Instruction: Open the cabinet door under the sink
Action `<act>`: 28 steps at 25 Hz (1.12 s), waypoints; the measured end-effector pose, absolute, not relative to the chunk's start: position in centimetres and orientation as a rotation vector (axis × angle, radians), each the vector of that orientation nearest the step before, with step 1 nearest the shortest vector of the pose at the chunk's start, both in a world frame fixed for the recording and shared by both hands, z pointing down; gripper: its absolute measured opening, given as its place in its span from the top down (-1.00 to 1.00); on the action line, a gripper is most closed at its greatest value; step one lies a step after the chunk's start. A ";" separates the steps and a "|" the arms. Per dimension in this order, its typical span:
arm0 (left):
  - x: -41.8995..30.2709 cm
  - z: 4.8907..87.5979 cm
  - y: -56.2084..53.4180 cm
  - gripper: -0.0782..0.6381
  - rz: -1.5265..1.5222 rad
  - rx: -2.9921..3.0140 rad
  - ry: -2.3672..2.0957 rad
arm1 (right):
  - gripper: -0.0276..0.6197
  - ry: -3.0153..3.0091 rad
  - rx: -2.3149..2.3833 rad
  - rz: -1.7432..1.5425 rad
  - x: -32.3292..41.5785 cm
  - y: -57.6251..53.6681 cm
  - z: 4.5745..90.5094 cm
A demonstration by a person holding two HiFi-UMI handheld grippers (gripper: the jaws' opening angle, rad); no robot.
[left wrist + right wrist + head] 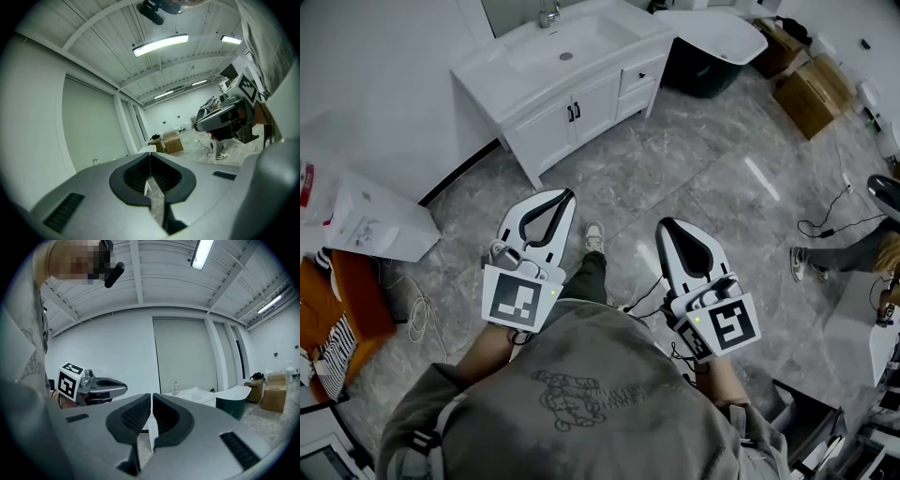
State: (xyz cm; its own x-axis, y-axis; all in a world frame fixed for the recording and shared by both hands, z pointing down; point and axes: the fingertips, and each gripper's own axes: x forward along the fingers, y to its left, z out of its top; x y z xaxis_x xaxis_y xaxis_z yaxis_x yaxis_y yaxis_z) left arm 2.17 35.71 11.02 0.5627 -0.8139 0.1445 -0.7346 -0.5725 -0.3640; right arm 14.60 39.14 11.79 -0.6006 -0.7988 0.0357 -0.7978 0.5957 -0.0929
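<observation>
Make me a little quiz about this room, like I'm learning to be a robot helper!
1. True or false: the cabinet doors under the sink are already open.
2. In the head view, what stands just right of the sink cabinet? A: a bathtub. B: a fridge. C: a bed.
3. Fill in: the left gripper and the right gripper are both ____ and hold nothing.

Key: 1 false, both doors are closed. 2 A. 3 shut.
</observation>
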 end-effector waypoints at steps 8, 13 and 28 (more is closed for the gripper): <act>2.6 13.2 30.5 0.73 -0.430 -2.572 1.298 | 0.81 2.816 -1.391 -0.161 14.8 34.1 13.2; 3.2 14.0 26.5 0.73 -0.432 -2.595 1.258 | 0.81 2.807 -1.378 -0.166 14.7 29.4 13.6; 1.0 14.0 9.1 0.73 -0.421 -2.588 1.265 | 0.81 2.902 -1.178 -0.248 10.6 10.6 13.7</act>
State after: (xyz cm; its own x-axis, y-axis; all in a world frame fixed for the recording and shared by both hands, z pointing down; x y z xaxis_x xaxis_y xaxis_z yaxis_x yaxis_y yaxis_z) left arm 0.97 9.10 14.00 0.5862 -0.7953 0.1547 -0.7292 -0.6011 -0.3269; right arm 10.63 10.64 13.69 -0.7188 -0.6927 0.0597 -0.6928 0.7063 -0.1455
